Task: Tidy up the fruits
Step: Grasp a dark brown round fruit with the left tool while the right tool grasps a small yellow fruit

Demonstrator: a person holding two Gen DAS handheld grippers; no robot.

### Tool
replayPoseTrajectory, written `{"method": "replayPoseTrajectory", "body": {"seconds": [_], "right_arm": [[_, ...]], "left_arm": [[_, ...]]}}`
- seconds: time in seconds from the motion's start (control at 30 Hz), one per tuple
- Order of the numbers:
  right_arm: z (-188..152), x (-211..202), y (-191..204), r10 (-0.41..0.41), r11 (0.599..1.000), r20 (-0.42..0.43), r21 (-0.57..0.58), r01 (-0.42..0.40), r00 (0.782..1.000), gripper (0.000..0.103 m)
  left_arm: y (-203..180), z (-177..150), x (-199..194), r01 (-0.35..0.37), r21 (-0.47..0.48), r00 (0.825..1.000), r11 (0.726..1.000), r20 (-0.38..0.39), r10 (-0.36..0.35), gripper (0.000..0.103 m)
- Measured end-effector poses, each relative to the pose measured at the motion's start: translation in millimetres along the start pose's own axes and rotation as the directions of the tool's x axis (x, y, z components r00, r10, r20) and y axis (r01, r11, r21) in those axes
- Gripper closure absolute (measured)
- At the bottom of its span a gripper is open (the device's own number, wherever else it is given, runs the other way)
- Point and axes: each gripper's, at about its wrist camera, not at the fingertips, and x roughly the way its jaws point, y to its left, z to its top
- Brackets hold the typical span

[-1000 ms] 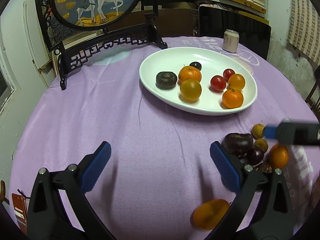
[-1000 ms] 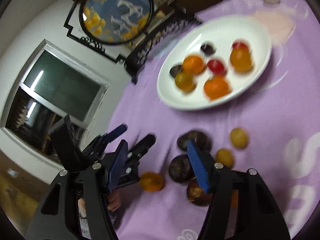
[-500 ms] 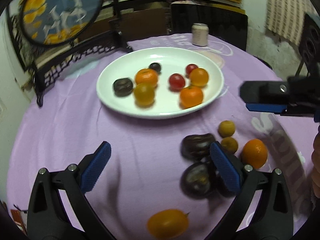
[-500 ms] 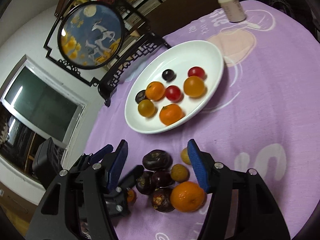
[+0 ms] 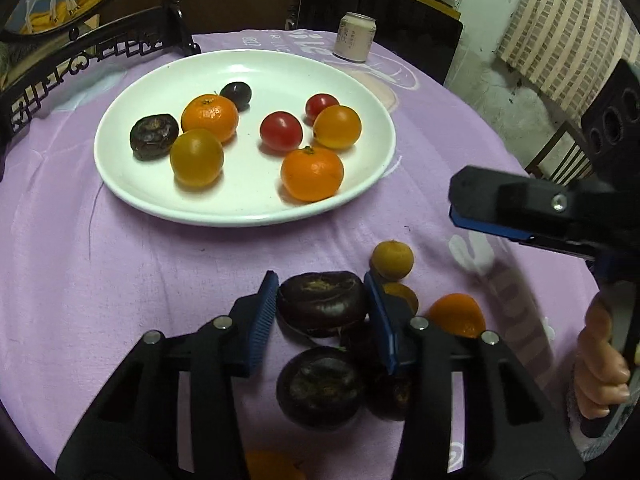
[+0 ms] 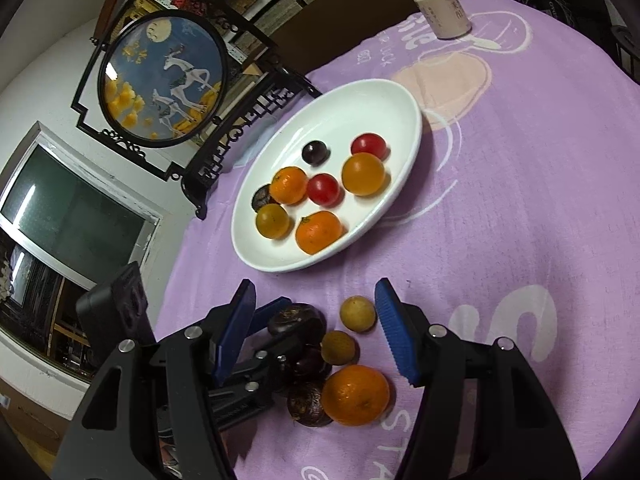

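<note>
Left tool has its two blue pads on either side of a dark purple fruit, flush against its flanks, so it reads as gripping that fruit where it sits on the worktop. Right tool hangs spread wide with nothing between its pads, above the same loose cluster.

Using the white plate as the landmark: the gripped fruit lies on the near side of the plate, well short of its rim, at the front of the loose pile. Just behind it toward the camera sits a second dark fruit; to its right are two small yellow-brown fruits and an orange.

The step in hand looks like picking up one loose fruit for the plate, which already carries oranges, red tomatoes and dark fruits. Next, I judge, comes a straight lift clear of the neighbours, then a carry over the near rim and a release on a bare patch.

The fruit is squat, glossy, with a rough brownish patch on top; it may slip if squeezed lightly.
</note>
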Motion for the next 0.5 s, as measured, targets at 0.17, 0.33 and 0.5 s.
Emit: {"method": "replayPoseTrajectory", "body": {"seconds": [0.17,0.33,0.5], "right_arm": [[-2,5,0,-0.057,0.998,-0.019,-0.033,0.056,0.998,0.04],[-13,23,10,-0.163,0.977,-0.047,-0.145,0.154,0.986,0.04],[-21,38,17,-0.215,0.953,-0.05,-0.229,0.198,0.975,0.053]], "left_arm": [[19,-5,-20,-0.06,-0.031,0.997,0.998,0.045,0.061,0.058],[44,-14,-46,-0.236,-0.064,0.964,0.97,0.106,0.242,0.058],[57,-16,-42,-0.225,-0.102,0.969,0.969,0.079,0.234,0.058]]}}
